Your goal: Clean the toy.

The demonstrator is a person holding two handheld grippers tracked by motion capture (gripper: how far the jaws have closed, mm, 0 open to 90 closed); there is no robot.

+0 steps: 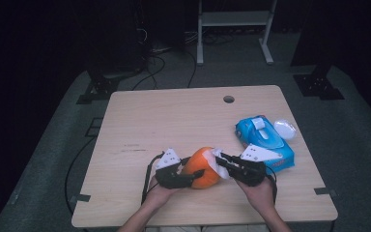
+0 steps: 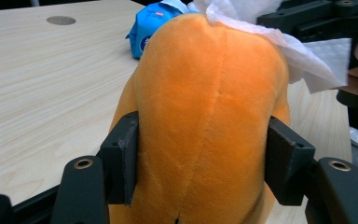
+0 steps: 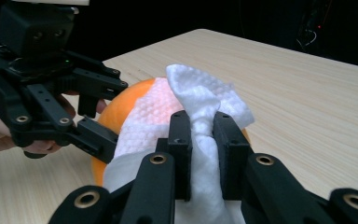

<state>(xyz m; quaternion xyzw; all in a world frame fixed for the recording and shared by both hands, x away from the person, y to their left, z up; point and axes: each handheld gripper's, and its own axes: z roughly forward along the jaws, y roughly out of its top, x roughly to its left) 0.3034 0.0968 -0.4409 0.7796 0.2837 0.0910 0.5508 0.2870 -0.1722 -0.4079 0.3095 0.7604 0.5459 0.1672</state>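
An orange plush toy (image 1: 200, 169) sits near the table's front edge, between my two grippers. My left gripper (image 1: 189, 175) comes at it from the left. In the left gripper view its two pads (image 2: 121, 156) press into the plush's (image 2: 209, 116) sides, so my left gripper (image 2: 200, 161) is shut on it. A white paper tissue (image 3: 200, 100) lies draped over the plush's (image 3: 121, 109) top. My right gripper (image 3: 204, 140) is shut on a bunched fold of that tissue. In the high view my right gripper (image 1: 223, 162) sits at the plush's right, with the tissue (image 1: 218, 163) against the toy.
A blue pack of wipes (image 1: 264, 140) lies just behind my right hand, with a small clear wrapper (image 1: 285, 129) beside it at the table's right edge. A round cable hole (image 1: 228, 99) sits at the back of the wooden table (image 1: 164, 121). A white frame (image 1: 234, 21) stands on the floor beyond.
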